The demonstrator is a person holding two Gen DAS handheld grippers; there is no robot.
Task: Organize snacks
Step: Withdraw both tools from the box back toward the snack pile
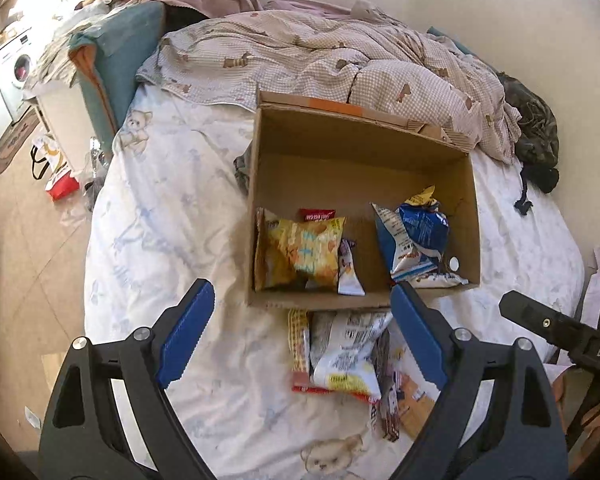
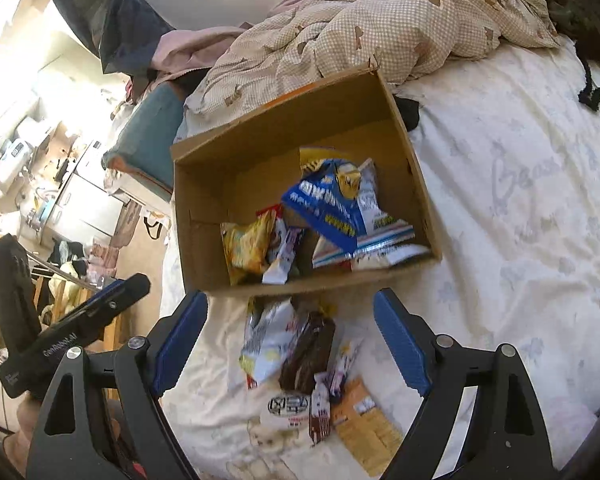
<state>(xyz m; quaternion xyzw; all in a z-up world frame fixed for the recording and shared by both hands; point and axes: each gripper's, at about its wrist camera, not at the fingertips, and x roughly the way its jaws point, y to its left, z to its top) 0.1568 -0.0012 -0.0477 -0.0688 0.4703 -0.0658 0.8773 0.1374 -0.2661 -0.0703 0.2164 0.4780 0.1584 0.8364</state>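
With both the left gripper (image 1: 302, 320) and right gripper (image 2: 290, 330) empty, jaws apart, we judge the cardboard box (image 1: 260, 168) half-filled; next, grasp a packet from the snack pile (image 2: 300, 364) just before it.

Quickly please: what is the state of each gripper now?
Left gripper: open, holding nothing.
Right gripper: open, holding nothing.
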